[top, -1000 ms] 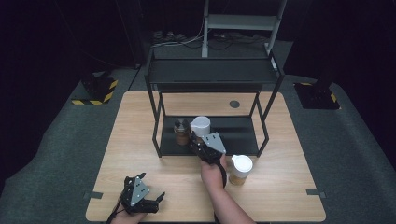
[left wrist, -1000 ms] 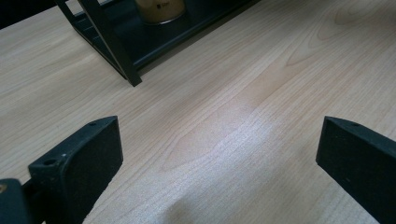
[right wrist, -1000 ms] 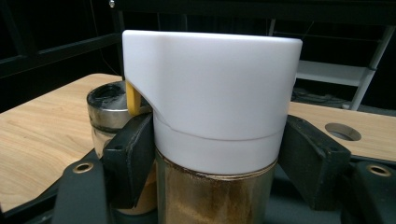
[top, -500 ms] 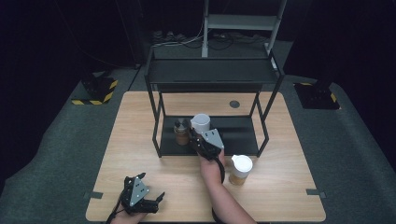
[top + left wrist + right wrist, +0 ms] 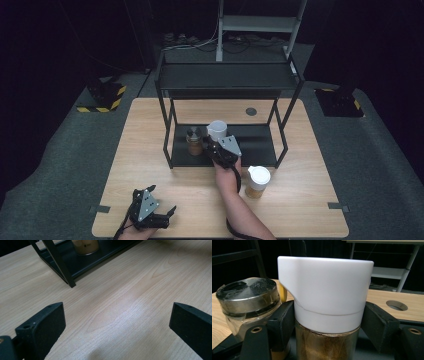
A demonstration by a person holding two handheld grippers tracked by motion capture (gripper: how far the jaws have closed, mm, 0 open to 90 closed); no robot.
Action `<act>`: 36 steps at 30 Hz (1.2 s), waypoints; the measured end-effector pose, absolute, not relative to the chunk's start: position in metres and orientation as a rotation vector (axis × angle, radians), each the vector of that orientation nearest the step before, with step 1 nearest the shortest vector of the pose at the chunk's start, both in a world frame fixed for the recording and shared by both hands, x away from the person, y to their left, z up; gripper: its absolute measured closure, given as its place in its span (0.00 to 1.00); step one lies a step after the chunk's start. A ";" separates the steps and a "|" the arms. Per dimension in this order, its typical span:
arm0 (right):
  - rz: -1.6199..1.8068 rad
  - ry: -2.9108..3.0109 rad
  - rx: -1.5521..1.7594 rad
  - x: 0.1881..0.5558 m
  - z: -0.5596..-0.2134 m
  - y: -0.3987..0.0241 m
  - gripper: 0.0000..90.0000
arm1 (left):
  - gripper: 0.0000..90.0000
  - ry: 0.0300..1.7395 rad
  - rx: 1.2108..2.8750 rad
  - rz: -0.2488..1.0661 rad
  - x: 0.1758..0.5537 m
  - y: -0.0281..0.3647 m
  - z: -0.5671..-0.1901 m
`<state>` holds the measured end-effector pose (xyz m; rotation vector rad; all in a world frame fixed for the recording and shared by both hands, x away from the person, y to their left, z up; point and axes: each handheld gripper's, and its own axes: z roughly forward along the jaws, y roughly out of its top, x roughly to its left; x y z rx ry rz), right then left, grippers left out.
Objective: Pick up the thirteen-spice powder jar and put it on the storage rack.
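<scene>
The white-capped clear jar of brown powder (image 5: 325, 315) stands upright on the lower black shelf of the black metal two-tier rack (image 5: 230, 80), just beside a smaller silver-lidded glass jar (image 5: 194, 142) that sits to its left in the high view. The right gripper (image 5: 216, 146) clamps this jar: in the right gripper view its two black jaws press on either side of the jar, just below the white cap, with the cap rising between and above them. The person's right forearm (image 5: 240, 210) comes up from the bottom edge of the high view and stretches forward over the light wooden table (image 5: 310, 200), with the hand at the rack's front edge and the gripper pointing into the lower shelf. A second white-lidded jar of brown contents (image 5: 258, 181) stands on the table just to the right of that wrist. The left gripper (image 5: 161, 215) lies low near the table's front left corner, well apart from the rack, its jaws spread wide with only bare wood between them in the left gripper view.
</scene>
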<state>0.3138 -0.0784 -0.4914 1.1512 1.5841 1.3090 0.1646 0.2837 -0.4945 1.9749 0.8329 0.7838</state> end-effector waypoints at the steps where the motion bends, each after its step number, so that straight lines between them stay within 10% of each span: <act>1: 1.311 1.582 1.151 0.314 -0.492 -0.079 0.33 | 0.01 0.833 1.974 0.784 0.165 0.284 -0.495; 36: 1.318 1.571 1.135 0.296 -0.506 -0.079 0.33 | 0.01 0.829 1.979 0.795 0.163 0.282 -0.495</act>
